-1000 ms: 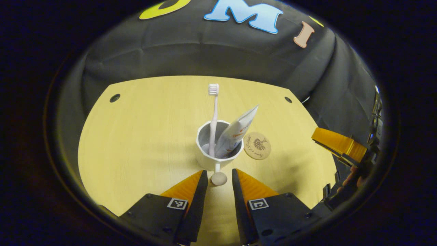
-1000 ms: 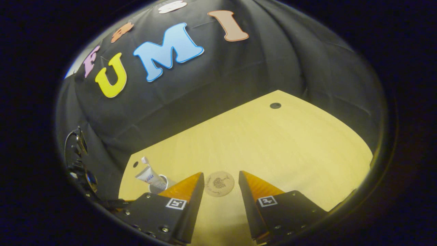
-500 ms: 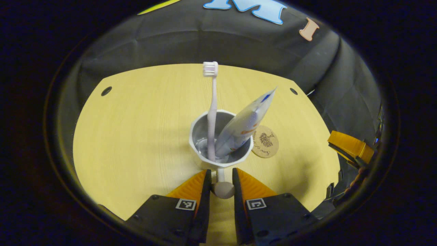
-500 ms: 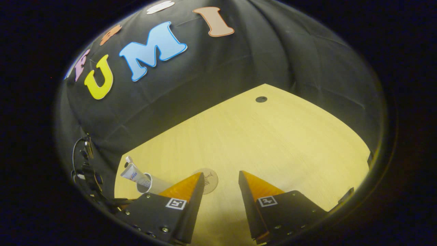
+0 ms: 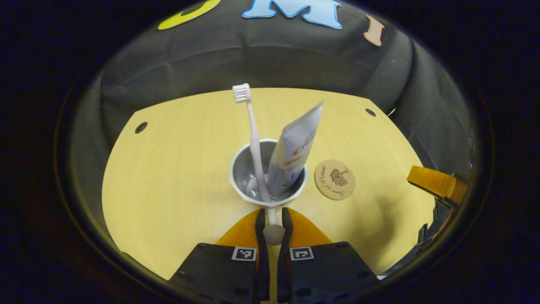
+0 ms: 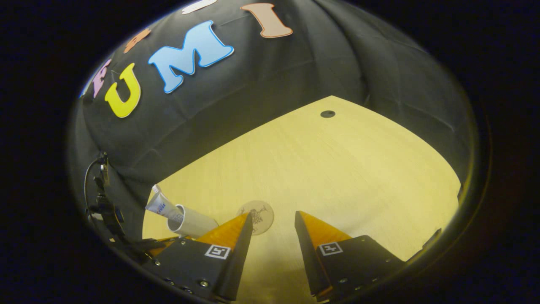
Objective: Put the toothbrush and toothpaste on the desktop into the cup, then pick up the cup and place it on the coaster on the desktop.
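Desktop: one cup, toothbrush, toothpaste, coaster.

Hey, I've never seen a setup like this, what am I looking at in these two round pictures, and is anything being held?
There is no robot arm here: a person holds a two-finger gripper in each hand, and a fisheye camera rides on each one.

The left gripper view looks along the left gripper. Its jaws are closed on the knobbed handle of a white faceted cup. In the cup stand a pale pink toothbrush and a white toothpaste tube, both leaning. A round cork coaster lies apart from the cup on the pale wooden desktop.

The right gripper view looks along the right gripper. Its jaws are open and hold nothing.

The cup is not yet on the coaster.
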Demonstrator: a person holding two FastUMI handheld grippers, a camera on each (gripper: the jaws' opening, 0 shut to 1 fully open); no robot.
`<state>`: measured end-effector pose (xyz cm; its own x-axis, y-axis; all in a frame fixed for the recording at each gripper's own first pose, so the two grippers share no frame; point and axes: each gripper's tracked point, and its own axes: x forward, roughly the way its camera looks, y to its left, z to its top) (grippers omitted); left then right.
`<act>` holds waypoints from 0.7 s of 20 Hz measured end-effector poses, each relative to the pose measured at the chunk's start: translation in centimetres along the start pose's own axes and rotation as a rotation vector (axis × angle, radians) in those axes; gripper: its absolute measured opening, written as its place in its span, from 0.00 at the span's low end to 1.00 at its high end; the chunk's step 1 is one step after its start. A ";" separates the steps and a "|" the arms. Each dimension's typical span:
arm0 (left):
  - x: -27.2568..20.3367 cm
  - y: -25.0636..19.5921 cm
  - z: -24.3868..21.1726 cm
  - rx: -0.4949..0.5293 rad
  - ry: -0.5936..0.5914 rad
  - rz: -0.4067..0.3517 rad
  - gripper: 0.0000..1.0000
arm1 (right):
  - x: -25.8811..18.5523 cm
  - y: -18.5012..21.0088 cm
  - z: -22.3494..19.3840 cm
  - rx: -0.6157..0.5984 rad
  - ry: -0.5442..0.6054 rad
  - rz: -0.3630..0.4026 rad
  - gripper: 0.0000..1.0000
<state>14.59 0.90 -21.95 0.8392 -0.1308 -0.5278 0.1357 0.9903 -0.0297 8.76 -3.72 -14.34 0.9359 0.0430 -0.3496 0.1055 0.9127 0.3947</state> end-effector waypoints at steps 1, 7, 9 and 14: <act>0.2 -0.2 0.1 0.002 -0.003 0.000 0.19 | 0.0 -0.1 0.0 0.003 0.003 -0.001 0.61; 0.1 -1.1 0.8 0.027 -0.028 0.001 0.14 | -0.2 -1.1 0.1 0.019 0.002 -0.017 0.61; -0.2 -1.5 1.5 0.047 -0.050 0.004 0.14 | -0.3 -1.4 0.1 0.021 0.002 -0.019 0.61; -0.4 -3.4 2.7 0.115 -0.080 -0.010 0.14 | -0.6 -2.3 0.1 0.036 0.004 -0.026 0.61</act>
<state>15.18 -2.58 -19.31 0.8763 -0.1485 -0.4583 0.1997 0.9777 0.0650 7.99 -5.86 -14.94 0.9315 0.0206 -0.3633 0.1423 0.8983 0.4158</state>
